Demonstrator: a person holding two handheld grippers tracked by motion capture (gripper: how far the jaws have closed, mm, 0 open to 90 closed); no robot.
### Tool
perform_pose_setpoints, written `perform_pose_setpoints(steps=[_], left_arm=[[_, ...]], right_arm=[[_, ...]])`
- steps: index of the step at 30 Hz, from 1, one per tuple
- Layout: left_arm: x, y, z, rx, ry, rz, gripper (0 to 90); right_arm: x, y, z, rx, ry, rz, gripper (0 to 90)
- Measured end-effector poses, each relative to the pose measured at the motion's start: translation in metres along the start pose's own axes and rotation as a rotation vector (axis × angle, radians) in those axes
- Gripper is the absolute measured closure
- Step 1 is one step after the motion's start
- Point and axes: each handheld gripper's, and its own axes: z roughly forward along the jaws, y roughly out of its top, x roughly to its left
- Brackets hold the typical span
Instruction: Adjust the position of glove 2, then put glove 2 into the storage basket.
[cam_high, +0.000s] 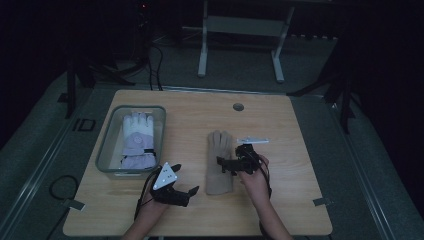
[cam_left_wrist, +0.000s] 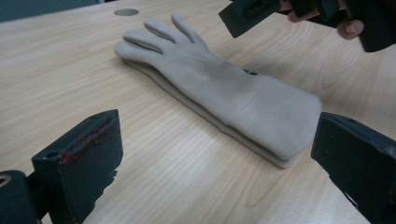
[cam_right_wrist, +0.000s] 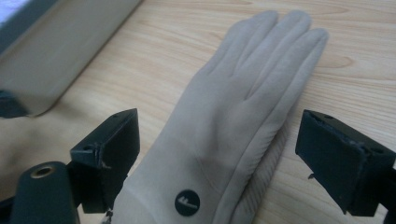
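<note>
**Beige gloves flat on desk, both claws apart**

Far left on the desk (cam_high: 280, 120): a clear bin (cam_high: 107, 145), holding a white-and-lilac glove (cam_high: 136, 140) laid flat, fingers pointing far.

Near left: left claw (cam_high: 186, 186), low over the desk just near of the bin's near right corner. Jaws wide apart, nothing between them. The left gripper view looks across bare wood to the beige gloves; the cuff end lies closest to this claw, not touching it.

Centre: beige gloves (cam_high: 220, 162), two stacked one on the other, flat on the wood, fingers far, cuff near. A small dark round badge (cam_right_wrist: 187, 202) sits near the wrist of the top one.

Right of centre: right claw (cam_high: 227, 165), held at the gloves' right edge, about mid-length. Jaws stand wide, one on each side of the wrist area in the right gripper view; pads do not press the fabric. Whether they touch it I cannot tell.

Far right of the gloves: a small white strip (cam_high: 252, 141) on the desk.
</note>
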Motion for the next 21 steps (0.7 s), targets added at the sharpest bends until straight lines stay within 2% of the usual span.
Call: perform_pose_setpoints(steps=[1, 5, 7, 10, 15, 18, 20, 21], left_arm=[[-0.001, 0.0, 0.0, 0.008, 0.001, -0.001, 2.2], [-0.004, 0.002, 0.002, 0.028, -0.023, -0.009, 2.3], [-0.004, 0.002, 0.002, 0.031, -0.034, -0.018, 2.2], [-0.005, 0.002, 0.005, 0.05, -0.049, -0.025, 2.3], [-0.008, 0.0, 0.01, 0.099, -0.05, 0.014, 2.9], [-0.009, -0.002, 0.014, 0.108, -0.044, 0.007, 8.4], [-0.008, -0.001, 0.015, 0.114, -0.05, 0.02, 8.7], [-0.009, 0.0, 0.016, 0.114, -0.055, 0.025, 10.6]], right_arm=[[-0.003, 0.0, -0.001, 0.003, 0.012, -0.004, 13.8], [-0.015, -0.003, -0.006, 0.033, 0.072, -0.069, 15.5], [-0.02, -0.005, -0.009, 0.02, 0.078, -0.119, 15.4], [-0.029, -0.008, -0.013, 0.016, 0.082, -0.153, 14.1], [-0.041, -0.01, -0.018, 0.03, 0.111, -0.167, 13.7], [-0.045, -0.01, -0.02, 0.046, 0.142, -0.135, 13.5], [-0.047, -0.009, -0.021, 0.056, 0.132, -0.126, 13.5], [-0.048, -0.008, -0.021, 0.055, 0.142, -0.12, 13.5]])
